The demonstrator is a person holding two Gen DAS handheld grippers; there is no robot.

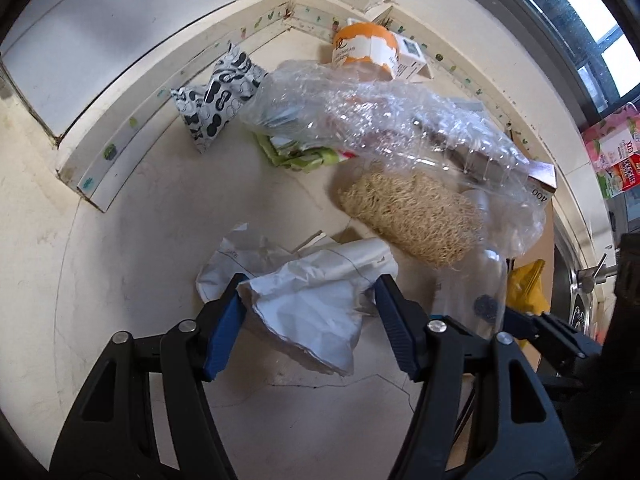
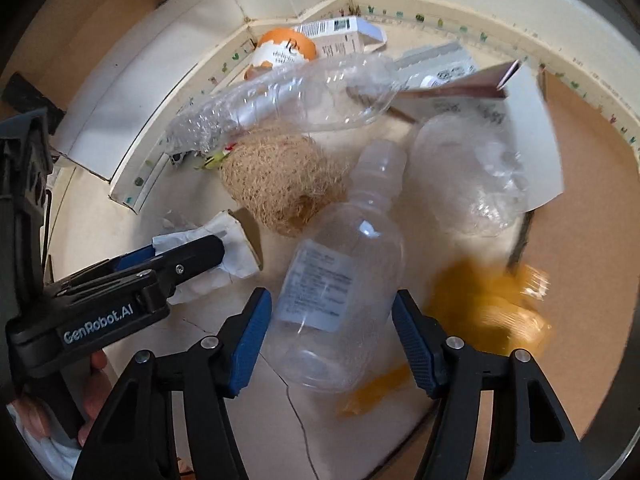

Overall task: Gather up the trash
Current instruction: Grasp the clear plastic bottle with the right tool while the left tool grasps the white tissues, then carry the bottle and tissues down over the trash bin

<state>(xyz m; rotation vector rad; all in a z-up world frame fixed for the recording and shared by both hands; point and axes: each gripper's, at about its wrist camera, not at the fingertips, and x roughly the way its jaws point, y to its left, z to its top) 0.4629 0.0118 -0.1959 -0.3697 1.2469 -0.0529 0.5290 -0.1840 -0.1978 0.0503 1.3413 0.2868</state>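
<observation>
Trash lies in a floor corner. My left gripper (image 1: 310,294) is open with its blue pads on either side of a crumpled white paper bag (image 1: 308,300); it also shows in the right wrist view (image 2: 188,248). My right gripper (image 2: 332,312) is open around a clear plastic bottle (image 2: 340,292) with a white label, lying on the floor; the bottle also shows in the left wrist view (image 1: 480,276). A tan fibre scrubber (image 1: 416,216) (image 2: 280,184) lies just beyond both.
A crushed clear bottle and bubble wrap (image 1: 360,120), an orange tub (image 1: 366,48), a black-and-white wrapper (image 1: 216,100), green packaging (image 1: 296,152), a yellow wrapper (image 2: 484,308) and cardboard (image 2: 592,184) lie around. White skirting boards (image 1: 132,120) bound the corner.
</observation>
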